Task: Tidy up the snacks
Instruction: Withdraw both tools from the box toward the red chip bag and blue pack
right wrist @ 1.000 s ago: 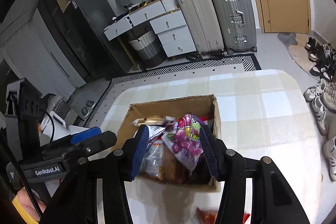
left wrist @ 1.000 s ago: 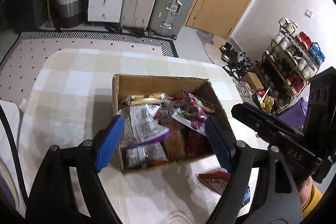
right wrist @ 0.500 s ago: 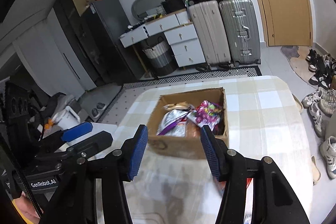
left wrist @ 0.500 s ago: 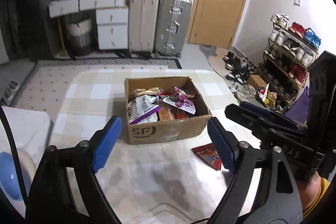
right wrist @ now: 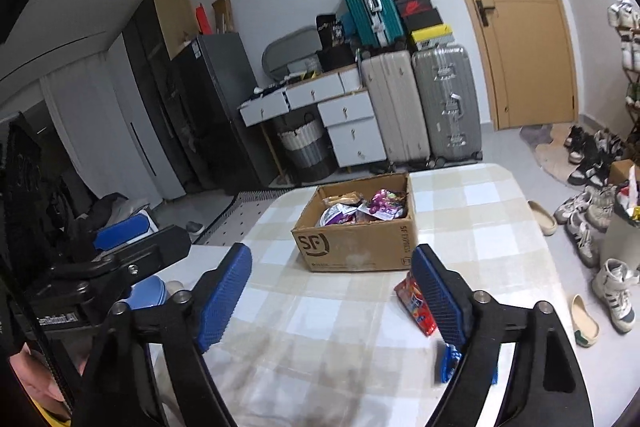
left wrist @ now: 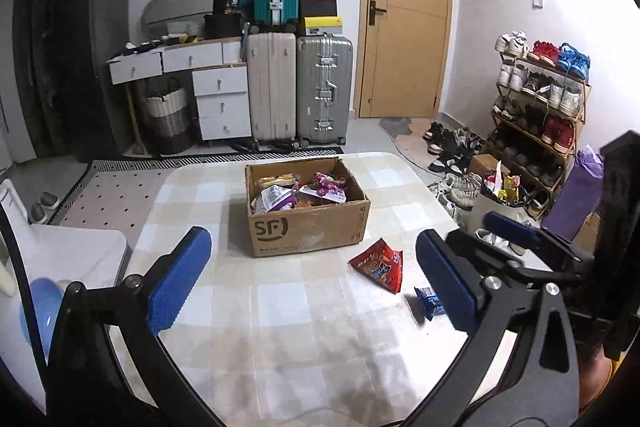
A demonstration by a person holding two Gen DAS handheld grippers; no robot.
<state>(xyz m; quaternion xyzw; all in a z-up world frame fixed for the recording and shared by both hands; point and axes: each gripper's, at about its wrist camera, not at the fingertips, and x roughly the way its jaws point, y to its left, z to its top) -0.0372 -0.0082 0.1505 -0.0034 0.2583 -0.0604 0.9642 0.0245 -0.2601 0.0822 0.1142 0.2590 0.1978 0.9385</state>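
Left tongs: jaws opening, nothing between them | Right tongs: jaws opening, nothing gripped | Cardboard box: far centre of checked surface, packed with snacks | Red snack packet: flat on surface, near-right of box | Small blue packet: just nearer, right.

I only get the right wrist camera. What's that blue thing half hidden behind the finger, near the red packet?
Observer: A small blue snack packet, flat on the table, just beside the red packet.
Operator: Is the other gripper carrying anything?
Observer: No. The left gripper is opening its jaws, with nothing between them.
Operator: What's beyond the shoes on my right?
Observer: A purple bag standing by the shoe rack.
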